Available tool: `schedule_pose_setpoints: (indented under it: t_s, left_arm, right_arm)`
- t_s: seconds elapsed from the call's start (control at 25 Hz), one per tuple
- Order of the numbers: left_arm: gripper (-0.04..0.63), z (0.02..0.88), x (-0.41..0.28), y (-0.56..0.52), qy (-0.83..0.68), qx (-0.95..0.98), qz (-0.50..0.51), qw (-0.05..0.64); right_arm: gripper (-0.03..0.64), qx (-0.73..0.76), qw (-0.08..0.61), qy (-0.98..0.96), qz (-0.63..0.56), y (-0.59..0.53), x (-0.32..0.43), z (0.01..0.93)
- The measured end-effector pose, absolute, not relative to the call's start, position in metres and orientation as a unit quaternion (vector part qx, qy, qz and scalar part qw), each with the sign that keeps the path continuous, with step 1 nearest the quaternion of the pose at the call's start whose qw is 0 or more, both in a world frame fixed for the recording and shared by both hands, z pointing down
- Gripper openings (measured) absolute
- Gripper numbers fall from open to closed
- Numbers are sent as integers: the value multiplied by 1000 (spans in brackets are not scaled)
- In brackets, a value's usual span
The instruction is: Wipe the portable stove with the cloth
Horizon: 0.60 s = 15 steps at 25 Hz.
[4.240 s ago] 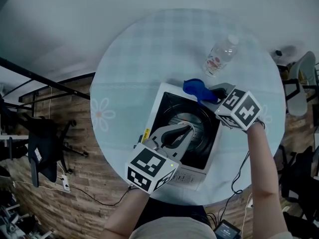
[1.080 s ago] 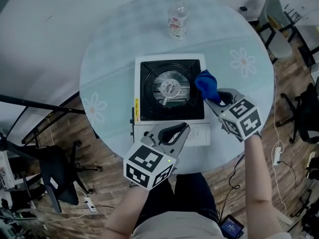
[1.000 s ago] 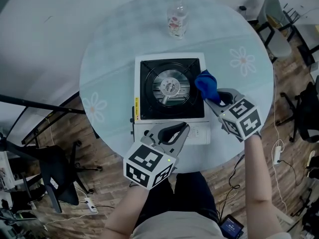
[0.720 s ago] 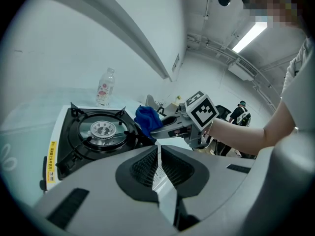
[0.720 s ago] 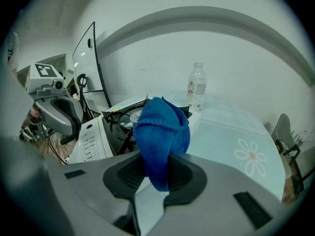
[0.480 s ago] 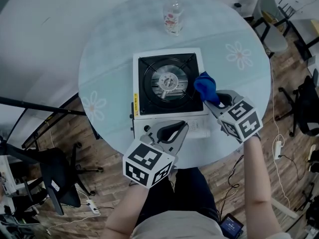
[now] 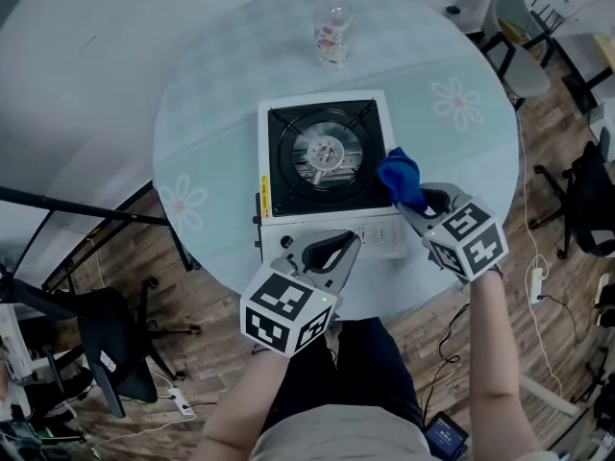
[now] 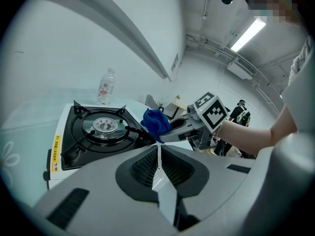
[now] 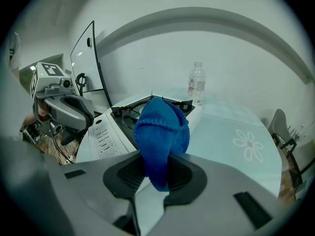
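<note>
We hold the cloth (image 7: 400,179) at the right edge of the portable stove (image 7: 327,157), clamped in the closed jaws of the right hand-held gripper (image 7: 415,200). We judge the burner top and front panel not yet wiped. The left hand-held gripper (image 7: 338,248) hovers at the stove's front, jaws together and empty, and a bottle (image 7: 332,27) stands behind the stove on the bench (image 7: 211,94), clear of the wiping path.

Head view: overhead, steeply down on whole tabletop (image 7: 211,113). Gripper views: low, close, w/ left facing portable stove (image 8: 98,129) from its front, right from its front-right corner (all three share stove).
</note>
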State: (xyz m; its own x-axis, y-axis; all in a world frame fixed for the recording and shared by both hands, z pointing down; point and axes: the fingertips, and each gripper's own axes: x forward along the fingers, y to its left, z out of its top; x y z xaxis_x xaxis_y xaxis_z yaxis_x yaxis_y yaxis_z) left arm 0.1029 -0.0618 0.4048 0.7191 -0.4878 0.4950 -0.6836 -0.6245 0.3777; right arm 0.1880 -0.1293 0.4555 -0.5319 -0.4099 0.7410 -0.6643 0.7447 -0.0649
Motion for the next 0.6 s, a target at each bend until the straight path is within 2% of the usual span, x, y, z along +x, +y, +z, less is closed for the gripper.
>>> schedule_pose_setpoints:
  t_s: [0.6]
  left_arm:
    - [37,412,101,-45,-322,884,178,287]
  right_arm:
    - [104,334,360,-852,180,-94,188,452]
